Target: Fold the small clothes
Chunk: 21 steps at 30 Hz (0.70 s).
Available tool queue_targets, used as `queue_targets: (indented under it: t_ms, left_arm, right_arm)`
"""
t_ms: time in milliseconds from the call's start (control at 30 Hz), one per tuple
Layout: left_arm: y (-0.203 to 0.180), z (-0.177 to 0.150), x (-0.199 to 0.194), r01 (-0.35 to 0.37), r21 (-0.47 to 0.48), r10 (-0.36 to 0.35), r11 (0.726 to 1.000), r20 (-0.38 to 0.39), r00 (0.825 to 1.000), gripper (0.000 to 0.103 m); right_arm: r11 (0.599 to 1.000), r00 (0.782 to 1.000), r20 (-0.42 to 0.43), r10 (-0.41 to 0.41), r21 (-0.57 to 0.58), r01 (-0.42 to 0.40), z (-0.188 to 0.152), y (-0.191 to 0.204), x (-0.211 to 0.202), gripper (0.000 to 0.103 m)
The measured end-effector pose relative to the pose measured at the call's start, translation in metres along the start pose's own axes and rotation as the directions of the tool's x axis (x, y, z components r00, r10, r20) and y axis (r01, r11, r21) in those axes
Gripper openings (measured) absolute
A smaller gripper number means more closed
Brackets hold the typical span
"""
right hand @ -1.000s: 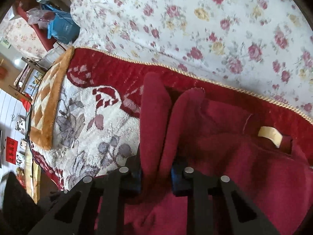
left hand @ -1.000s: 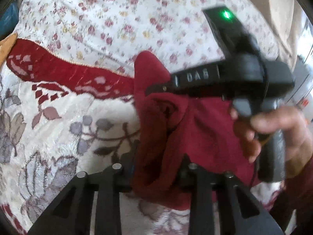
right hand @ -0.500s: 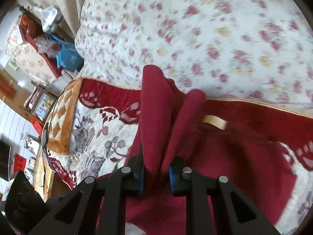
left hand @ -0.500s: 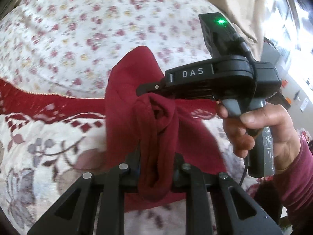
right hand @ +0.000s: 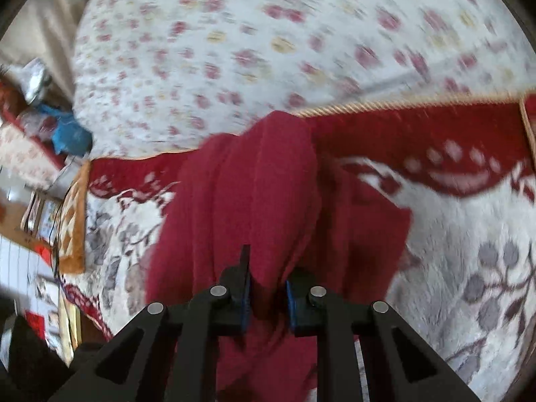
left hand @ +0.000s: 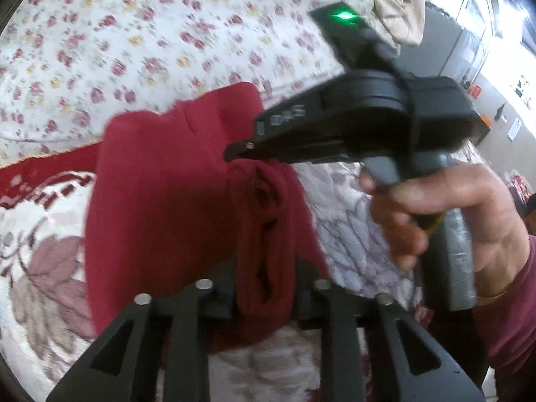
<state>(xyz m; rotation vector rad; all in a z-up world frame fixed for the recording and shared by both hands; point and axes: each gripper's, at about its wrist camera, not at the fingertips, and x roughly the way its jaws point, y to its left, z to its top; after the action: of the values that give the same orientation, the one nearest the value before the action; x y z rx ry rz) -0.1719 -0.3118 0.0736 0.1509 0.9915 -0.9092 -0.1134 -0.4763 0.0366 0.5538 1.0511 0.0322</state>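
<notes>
A dark red garment (left hand: 160,201) hangs bunched over the bed, held up by both grippers. In the left wrist view my left gripper (left hand: 264,288) has a thick fold of it between its fingers; the jaws are opening, though the cloth still fills the gap. My right gripper (left hand: 238,149), held by a hand (left hand: 452,211), pinches the garment's upper edge just ahead. In the right wrist view the right gripper (right hand: 268,294) is shut on a fold of the red garment (right hand: 261,184), which drapes down on both sides of the blue pads (right hand: 246,298).
A white floral sheet (left hand: 134,33) covers the far part of the bed. A woven blanket (right hand: 469,234) with a red border and gold cord lies nearer. A beige cloth (left hand: 395,0) hangs at upper right. A blue bag (right hand: 70,134) and clutter stand off the bed's left side.
Both grippers have carried the garment sideways across the blanket toward the floral sheet. It now hangs more gathered, its label is out of sight, and the left jaws stand wider.
</notes>
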Motion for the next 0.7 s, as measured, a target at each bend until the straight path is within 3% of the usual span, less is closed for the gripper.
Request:
queue_targets:
  t_ms: [100, 167, 267, 400, 433, 533, 633, 700]
  left_arm:
    - [-0.005, -0.002, -0.01, 0.054, 0.016, -0.054, 0.998, -0.02, 0.998, 0.055]
    - [-0.002, -0.004, -0.028, 0.059, 0.037, -0.059, 0.998, 0.003, 0.998, 0.059]
    - [0.022, -0.007, -0.06, -0.011, 0.054, 0.008, 0.998, 0.071, 0.997, 0.07]
    - [0.068, -0.006, -0.063, -0.204, -0.03, 0.206, 0.978, 0.096, 0.974, 0.071]
    - [0.078, -0.006, -0.06, -0.224, -0.071, 0.231, 0.972, 0.099, 0.968, 0.071]
    - [0.095, -0.01, -0.041, -0.214, -0.13, 0.224, 0.968, 0.068, 0.972, 0.071]
    - [0.093, -0.02, -0.02, -0.234, -0.095, 0.237, 0.968, 0.032, 0.971, 0.071]
    - [0.089, -0.027, -0.015, -0.238, -0.075, 0.24, 0.968, 0.013, 0.971, 0.071]
  right_arm:
    - [0.999, 1.0, 0.01, 0.018, 0.05, -0.018, -0.003, -0.007, 0.001, 0.021]
    - [0.997, 0.999, 0.038, -0.009, 0.073, 0.006, -0.007, -0.008, -0.013, 0.031]
    - [0.998, 0.992, 0.105, -0.068, 0.004, 0.068, -0.021, 0.009, -0.044, 0.038]
    - [0.991, 0.987, 0.155, -0.047, -0.115, 0.065, -0.042, 0.046, -0.064, 0.039]
    - [0.987, 0.985, 0.164, -0.049, -0.143, 0.073, -0.046, 0.055, -0.064, 0.039]
    - [0.964, 0.985, 0.162, -0.06, -0.246, 0.099, -0.056, 0.08, -0.05, 0.039]
    - [0.937, 0.977, 0.14, -0.16, -0.29, 0.195, -0.067, 0.082, -0.034, 0.039]
    - [0.911, 0.96, 0.094, -0.262, -0.303, 0.279, -0.081, 0.068, -0.024, 0.038]
